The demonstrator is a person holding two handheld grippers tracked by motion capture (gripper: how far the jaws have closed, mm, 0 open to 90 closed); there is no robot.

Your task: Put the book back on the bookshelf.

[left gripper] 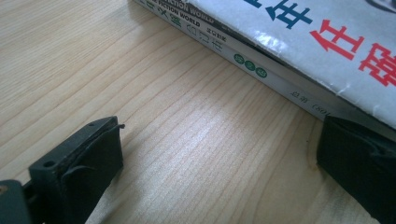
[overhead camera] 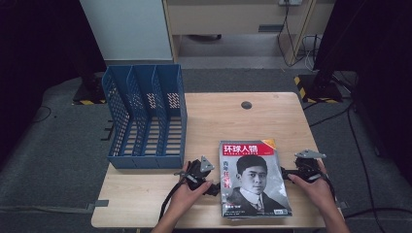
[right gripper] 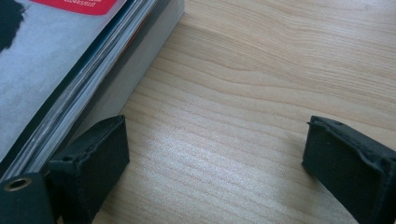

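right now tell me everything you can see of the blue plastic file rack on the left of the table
The blue plastic file rack is a lattice-walled organiser with three open slots set side by side, divided by slanted panels. It looks like rigid moulded plastic with slotted sides and base. All three slots appear empty. It rests on the light wooden table at the far left, its left side overhanging the edge. Nothing else touches it; the magazine stack lies apart.

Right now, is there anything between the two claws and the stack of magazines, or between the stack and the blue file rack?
Nothing visible. The left claw and right claw flank the magazines; bare table leads to the rack.
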